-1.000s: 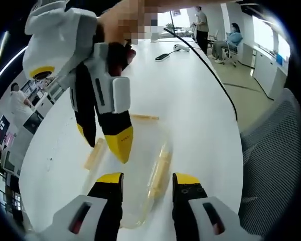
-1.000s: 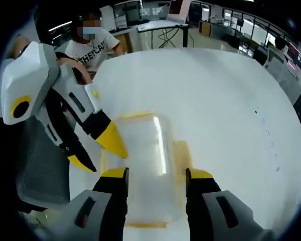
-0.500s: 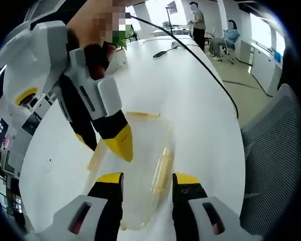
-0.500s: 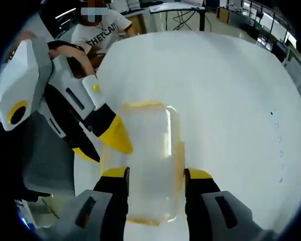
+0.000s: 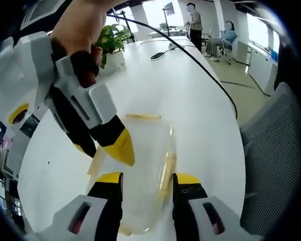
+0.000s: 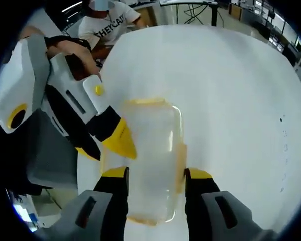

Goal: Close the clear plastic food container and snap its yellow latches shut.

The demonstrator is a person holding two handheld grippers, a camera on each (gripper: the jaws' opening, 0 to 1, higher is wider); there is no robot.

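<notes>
A clear plastic container (image 5: pixel 143 165) with its lid on lies flat on the white table (image 5: pixel 190 100). Yellow latches show at its far end (image 5: pixel 143 116) and along its right side (image 5: pixel 166 168). My left gripper (image 5: pixel 148 179) is open, its jaws straddling the near end of the container. The right gripper (image 5: pixel 103 149) comes down from the upper left, one yellow tip over the lid's left edge. In the right gripper view the container (image 6: pixel 153 145) lies between my open right gripper's (image 6: pixel 156 174) jaws. There the left gripper (image 6: pixel 106 148) reaches the container's left edge, and a side latch (image 6: pixel 180 155) sticks out.
A potted plant (image 5: pixel 113 42), a black cable (image 5: pixel 210 75) and a dark handset (image 5: pixel 159 55) lie further along the table. A mesh chair (image 5: pixel 271 165) stands by the table's right edge. A seated person in a white T-shirt (image 6: pixel 108 22) is at the far side.
Both cameras have drawn a little closer over the container. The right gripper's yellow tip has dropped lower onto the lid's left edge. The container has stayed in place.
</notes>
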